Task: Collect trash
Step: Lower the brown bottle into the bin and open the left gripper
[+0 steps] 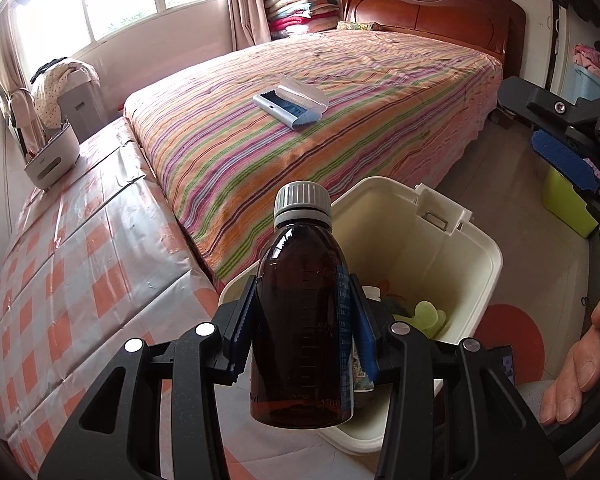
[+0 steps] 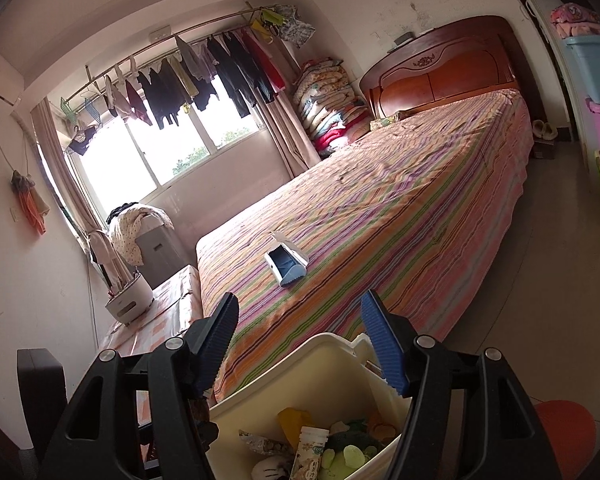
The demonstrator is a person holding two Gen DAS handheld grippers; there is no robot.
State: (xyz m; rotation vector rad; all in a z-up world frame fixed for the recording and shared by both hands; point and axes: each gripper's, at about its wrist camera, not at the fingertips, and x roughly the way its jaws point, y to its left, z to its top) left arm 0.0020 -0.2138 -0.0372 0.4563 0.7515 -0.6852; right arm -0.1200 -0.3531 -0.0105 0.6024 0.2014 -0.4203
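Fingers of my left gripper (image 1: 304,328) are clamped on the brown plastic medicine bottle with a grey cap (image 1: 300,312), held upright over the cream plastic trash bin (image 1: 476,248) beside the striped bed (image 1: 300,120). My right gripper (image 2: 300,344) hangs over the same bin, fingers apart with nothing between them.

Brown bottle (image 1: 302,320) between fingers (image 1: 242,328), above bin (image 1: 480,264)

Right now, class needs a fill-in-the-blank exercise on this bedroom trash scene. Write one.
1. The left hand-held gripper is shut on a brown ____ with a grey cap.
2. The right hand-held gripper holds ____.
3. The cream trash bin stands on the floor beside the ____.
4. The open blue case lies on a ____ bedspread.

Missing words: bottle; nothing; bed; striped
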